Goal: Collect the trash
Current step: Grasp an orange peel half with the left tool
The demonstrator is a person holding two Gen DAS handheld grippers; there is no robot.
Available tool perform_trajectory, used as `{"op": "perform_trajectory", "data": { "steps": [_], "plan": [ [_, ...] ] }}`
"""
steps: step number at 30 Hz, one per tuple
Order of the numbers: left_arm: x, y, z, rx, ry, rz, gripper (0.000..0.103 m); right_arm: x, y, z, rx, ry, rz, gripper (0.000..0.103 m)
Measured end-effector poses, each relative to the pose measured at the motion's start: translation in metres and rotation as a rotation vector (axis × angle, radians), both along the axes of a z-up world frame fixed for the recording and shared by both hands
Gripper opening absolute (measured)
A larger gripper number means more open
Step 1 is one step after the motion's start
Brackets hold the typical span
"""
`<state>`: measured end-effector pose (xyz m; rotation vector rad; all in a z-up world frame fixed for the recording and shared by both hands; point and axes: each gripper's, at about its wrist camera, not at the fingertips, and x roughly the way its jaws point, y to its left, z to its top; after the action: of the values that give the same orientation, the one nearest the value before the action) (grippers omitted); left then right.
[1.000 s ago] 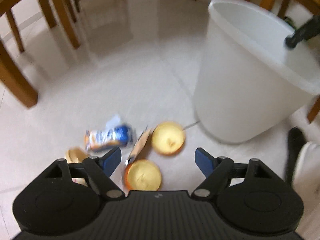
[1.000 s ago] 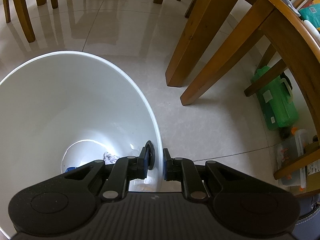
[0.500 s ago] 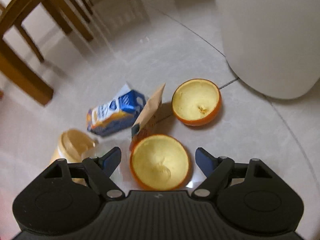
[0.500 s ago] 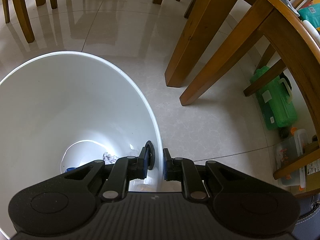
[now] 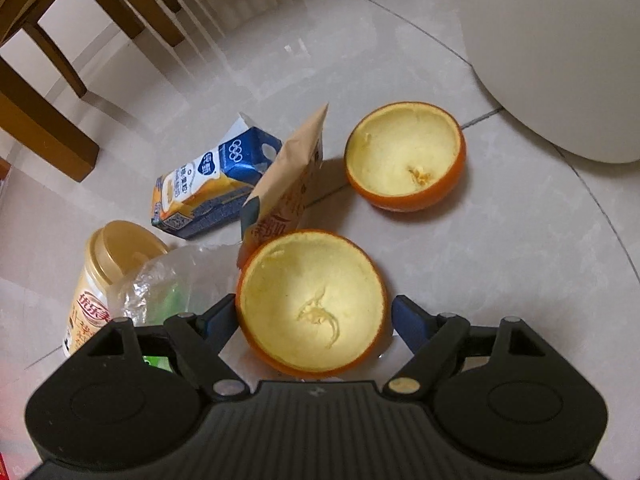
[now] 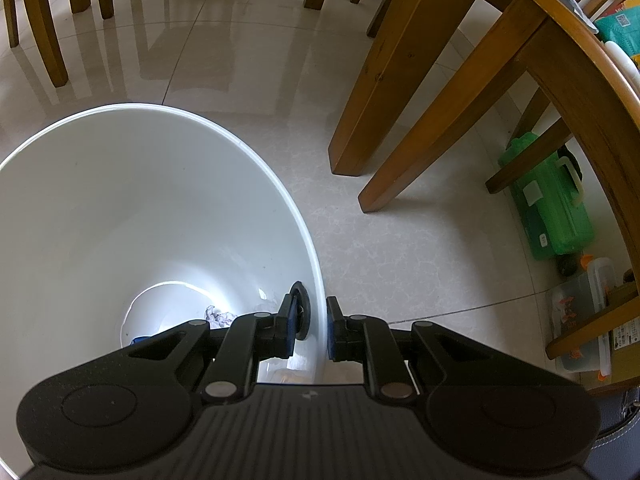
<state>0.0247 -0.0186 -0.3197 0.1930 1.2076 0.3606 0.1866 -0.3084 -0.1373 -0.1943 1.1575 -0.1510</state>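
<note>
White plastic, the bin [image 6: 132, 216] was the biggest thing on the tiled floor [image 6: 384, 248]; the right gripper [image 6: 311, 326] was clamped on its rim, one finger inside, one outside. Crumpled paper [image 6: 218, 316] lay at its bottom. Beside the bin's wall, the left gripper [image 5: 313, 316] stood spread wide around the near orange peel half [image 5: 312, 300], its fingers close to the rind on either side. Beyond lay a second peel half [image 5: 405, 156], a blue milk carton [image 5: 212, 188], a tan packet [image 5: 288, 184], a yellow cup [image 5: 108, 264] and clear plastic wrap [image 5: 172, 284].
</note>
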Motion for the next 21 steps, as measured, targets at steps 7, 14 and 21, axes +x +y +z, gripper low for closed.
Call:
{"op": "perform_trajectory", "data": {
  "steps": [7, 14, 21],
  "plan": [
    [-0.002, 0.011, 0.007, -0.081, -0.017, 0.064, 0.072, 0.001, -0.001, 0.001, 0.000, 0.001, -0.001, 0.018],
    [-0.007, 0.010, 0.040, -0.155, 0.008, 0.034, 0.071, 0.001, -0.002, 0.001, -0.002, 0.003, 0.000, 0.018],
    [-0.002, 0.003, 0.123, -0.274, 0.007, -0.060, 0.070, 0.000, -0.002, 0.001, -0.006, 0.007, 0.006, 0.017]
  ]
}}
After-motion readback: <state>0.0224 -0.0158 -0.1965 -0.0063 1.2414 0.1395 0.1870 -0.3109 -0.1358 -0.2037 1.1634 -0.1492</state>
